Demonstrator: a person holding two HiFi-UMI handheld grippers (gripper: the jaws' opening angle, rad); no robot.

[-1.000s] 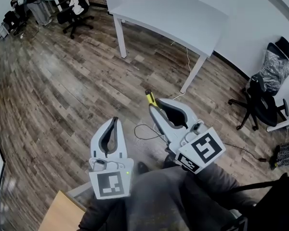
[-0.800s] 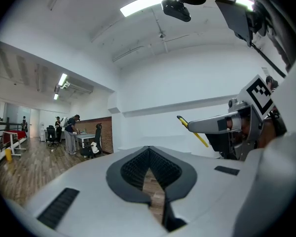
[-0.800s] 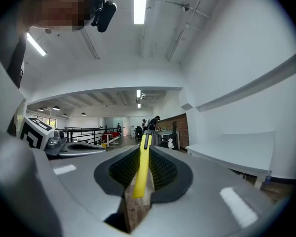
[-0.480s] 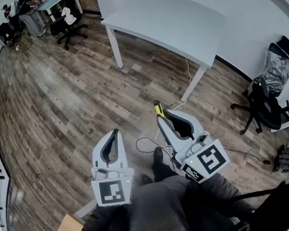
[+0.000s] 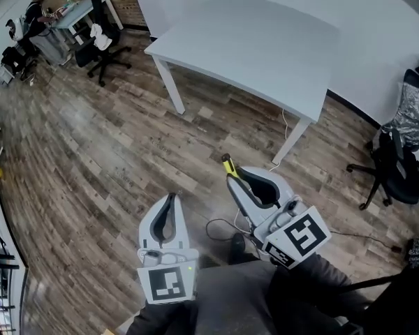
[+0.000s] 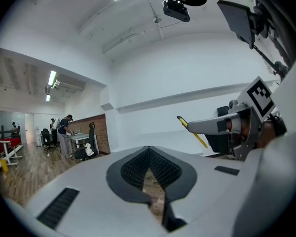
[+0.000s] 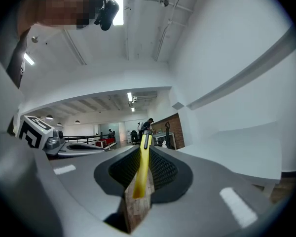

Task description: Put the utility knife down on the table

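A yellow utility knife (image 5: pixel 228 165) sticks out forward and up from my right gripper (image 5: pixel 234 180), whose jaws are shut on it. In the right gripper view the knife (image 7: pixel 143 167) runs up between the two dark pads, its black tip above them. My left gripper (image 5: pixel 171 198) hangs to the left of it, shut with nothing held; in the left gripper view the pads (image 6: pixel 160 169) meet at their tips and the knife (image 6: pixel 192 131) shows at the right. Both are over the wooden floor, short of the white table (image 5: pixel 265 40), which is bare.
A black office chair (image 5: pixel 398 159) stands at the right. Another chair (image 5: pixel 101 44), a desk and a person (image 5: pixel 35 12) are at the far top left. A cable (image 5: pixel 220 227) lies on the floor by my feet. White walls run behind the table.
The view has shifted toward the white table, which now sits lower and larger in the picture. Both grippers keep their states; the knife stays in the right one.
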